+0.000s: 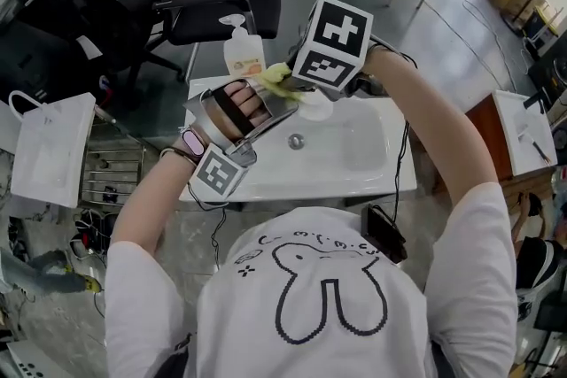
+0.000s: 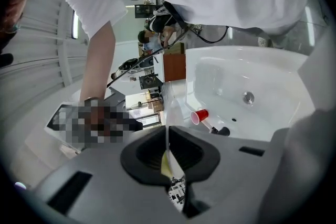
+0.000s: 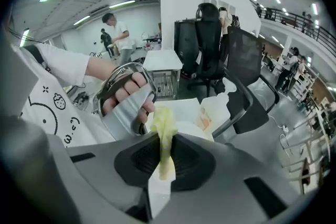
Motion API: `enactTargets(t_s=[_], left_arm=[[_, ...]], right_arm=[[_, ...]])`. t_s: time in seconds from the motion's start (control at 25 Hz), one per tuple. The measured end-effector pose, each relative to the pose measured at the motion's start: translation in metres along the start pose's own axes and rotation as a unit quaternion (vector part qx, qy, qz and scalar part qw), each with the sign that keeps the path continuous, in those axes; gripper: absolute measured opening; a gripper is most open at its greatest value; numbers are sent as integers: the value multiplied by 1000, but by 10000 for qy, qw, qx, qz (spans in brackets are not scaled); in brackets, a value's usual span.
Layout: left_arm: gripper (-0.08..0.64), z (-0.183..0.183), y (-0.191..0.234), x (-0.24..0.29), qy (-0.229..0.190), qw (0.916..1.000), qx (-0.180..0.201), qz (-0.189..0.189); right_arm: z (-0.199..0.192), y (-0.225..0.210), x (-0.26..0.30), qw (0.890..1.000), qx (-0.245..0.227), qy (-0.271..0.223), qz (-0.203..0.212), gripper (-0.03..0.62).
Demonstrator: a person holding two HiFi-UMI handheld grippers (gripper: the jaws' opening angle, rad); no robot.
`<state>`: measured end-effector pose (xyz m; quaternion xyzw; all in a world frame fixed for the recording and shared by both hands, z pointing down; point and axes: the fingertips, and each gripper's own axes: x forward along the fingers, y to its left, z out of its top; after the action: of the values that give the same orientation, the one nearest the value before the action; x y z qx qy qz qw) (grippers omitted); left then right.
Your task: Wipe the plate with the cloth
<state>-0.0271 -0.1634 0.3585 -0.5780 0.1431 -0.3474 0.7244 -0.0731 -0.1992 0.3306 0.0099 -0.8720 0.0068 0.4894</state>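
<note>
Grippers meet above the white sink (image 1: 372, 173), close in front of the person. Left gripper (image 2: 169, 159) has its jaws pressed together on the thin rim of the plate (image 2: 170, 164), which stands edge-on between the pads and is held up over the basin. Right gripper (image 3: 165, 150) pinches the yellow cloth (image 3: 164, 126), its crumpled end sticking out past the jaws just beside the left hand (image 3: 126, 96). A soap bottle (image 1: 244, 49) stands at the sink's far edge.
</note>
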Motion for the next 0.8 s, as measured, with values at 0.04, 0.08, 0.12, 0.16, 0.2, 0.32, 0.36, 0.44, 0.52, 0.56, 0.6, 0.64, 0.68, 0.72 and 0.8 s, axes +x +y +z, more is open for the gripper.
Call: enactTargets(t_s=[0.04,0.08,0.12,0.16,0.2,0.32,0.36,0.44,0.52,0.56,0.6,0.64,0.68,0.72,0.8], left_arm=[[26,0,-1,0,33,9999,103,-26],[26,0,-2,-1,53,9998,166,-55],[26,0,-3,-1,65,9998,196,-83],[26,0,-4,-2,74,9997,204,-107],[26,0,-5,-2,83,9997,205,-124],[26,2,-8,-4,98,9996,215,-131],[26,3,-9,-4,97,9996,220,-131],[26,6,-12,-5,88,9996,227,-155],[28,7,-14,-5,71,9995,246,-185],[29,8,-14,-6,62,9995,259,-193],[29,8,-14,-6,52,9994,264,-197],[31,8,-14,-7,43,9994,262,-201],[31,8,-14,-7,36,9995,253,-201],[31,8,-13,-8,28,9995,238,-196],[31,9,-13,-7,18,9996,219,-183]], right_arm=[[0,0,3,9999,19,105,31,49],[1,1,6,9998,40,190,63,49],[1,0,8,9996,55,259,88,50],[2,-1,10,9995,65,309,100,49],[3,-2,13,9993,72,344,95,49],[4,-11,21,9991,30,416,-10,49],[4,-14,24,9990,-25,441,-76,49],[1,-22,30,9985,-123,492,-209,50],[-2,-30,35,9982,-83,530,-281,49],[-3,-34,37,9981,-32,546,-301,49],[-5,-37,39,9979,13,561,-321,50],[-7,-41,40,9977,44,578,-347,49],[-8,-44,42,9975,70,595,-376,49],[-10,-47,44,9973,99,611,-406,49],[-15,-53,47,9968,191,628,-458,49]])
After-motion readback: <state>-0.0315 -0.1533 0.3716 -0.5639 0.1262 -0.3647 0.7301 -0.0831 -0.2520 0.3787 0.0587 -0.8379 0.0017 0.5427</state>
